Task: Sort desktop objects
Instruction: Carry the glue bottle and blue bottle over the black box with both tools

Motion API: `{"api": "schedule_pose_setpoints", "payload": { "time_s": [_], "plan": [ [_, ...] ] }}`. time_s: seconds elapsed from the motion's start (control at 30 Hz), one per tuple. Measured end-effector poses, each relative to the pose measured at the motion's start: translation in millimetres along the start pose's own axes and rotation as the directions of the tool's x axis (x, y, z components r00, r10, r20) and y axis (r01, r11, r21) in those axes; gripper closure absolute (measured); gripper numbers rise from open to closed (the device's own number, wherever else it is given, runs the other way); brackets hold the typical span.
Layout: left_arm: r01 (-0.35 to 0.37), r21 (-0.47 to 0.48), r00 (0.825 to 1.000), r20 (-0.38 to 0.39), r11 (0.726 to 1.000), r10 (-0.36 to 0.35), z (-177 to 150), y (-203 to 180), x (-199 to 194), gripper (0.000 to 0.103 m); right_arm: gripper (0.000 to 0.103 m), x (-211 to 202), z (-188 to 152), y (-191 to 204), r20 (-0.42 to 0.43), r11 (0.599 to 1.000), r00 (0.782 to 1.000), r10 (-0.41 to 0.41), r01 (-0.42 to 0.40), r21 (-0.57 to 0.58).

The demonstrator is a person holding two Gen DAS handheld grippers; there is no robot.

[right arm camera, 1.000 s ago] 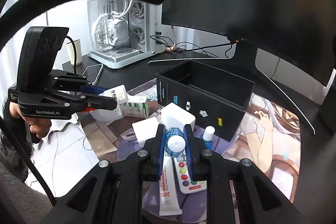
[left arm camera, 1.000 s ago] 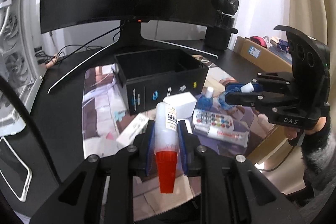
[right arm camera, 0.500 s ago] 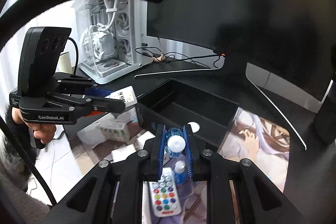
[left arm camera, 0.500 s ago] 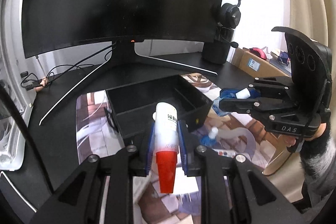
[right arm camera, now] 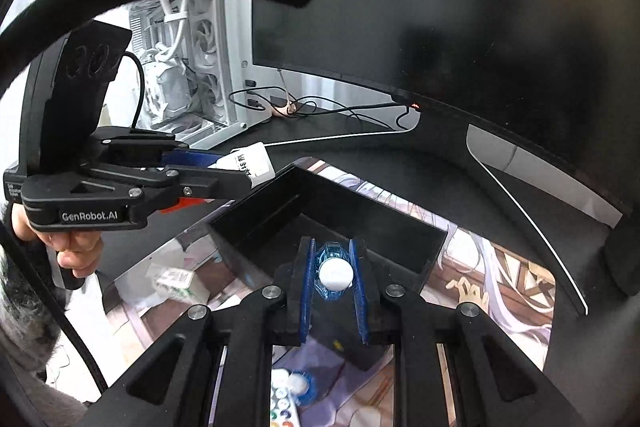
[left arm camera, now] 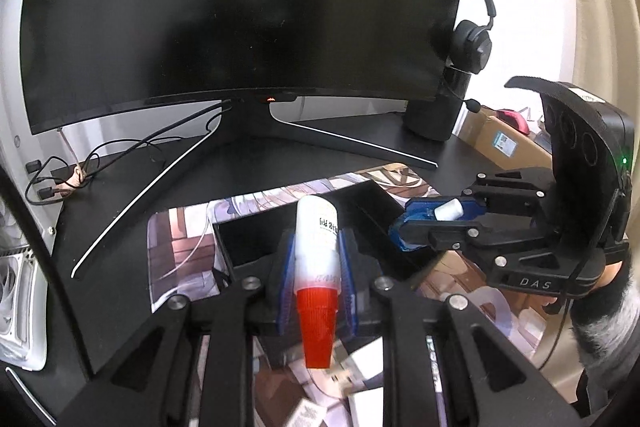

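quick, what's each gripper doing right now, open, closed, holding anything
left gripper: closed on a white tube with a red cap.
right gripper: closed on a small clear blue bottle with a white cap.

Left gripper [left arm camera: 316,279]: matt black plastic, blue ribbed pads, silver metal screws. 
Between its pads: white tube [left arm camera: 316,243], smooth plastic, ribbed glossy red cap. 
Between right gripper [right arm camera: 335,275] pads: blue bottle [right arm camera: 335,273], clear faceted plastic. 
Ahead: black box [right arm camera: 360,223] matt; monitor [left arm camera: 240,11] glossy.
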State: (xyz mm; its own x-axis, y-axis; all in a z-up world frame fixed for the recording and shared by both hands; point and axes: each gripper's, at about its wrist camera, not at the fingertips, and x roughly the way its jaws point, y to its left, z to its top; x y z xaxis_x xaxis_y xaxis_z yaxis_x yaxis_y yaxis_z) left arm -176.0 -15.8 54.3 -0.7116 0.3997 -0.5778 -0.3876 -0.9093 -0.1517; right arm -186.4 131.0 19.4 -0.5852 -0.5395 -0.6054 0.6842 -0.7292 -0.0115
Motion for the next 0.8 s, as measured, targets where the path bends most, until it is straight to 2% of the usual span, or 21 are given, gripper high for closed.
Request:
{"api": "schedule_pose_setpoints", "payload": {
  "time_s": [0.3,0.8],
  "plan": [
    [-0.007,-0.029,0.998,-0.056,1.000,0.006,2,11,38,0.084,0.086,40,15,-16,-0.090,1.000,0.996,0.010,-0.010,-0.004],
    [-0.038,-0.011,0.990,-0.138,0.999,0.036,-2,15,76,0.084,0.086,93,15,-21,-0.304,0.996,0.953,-0.020,-0.008,-0.088]
  ]
}}
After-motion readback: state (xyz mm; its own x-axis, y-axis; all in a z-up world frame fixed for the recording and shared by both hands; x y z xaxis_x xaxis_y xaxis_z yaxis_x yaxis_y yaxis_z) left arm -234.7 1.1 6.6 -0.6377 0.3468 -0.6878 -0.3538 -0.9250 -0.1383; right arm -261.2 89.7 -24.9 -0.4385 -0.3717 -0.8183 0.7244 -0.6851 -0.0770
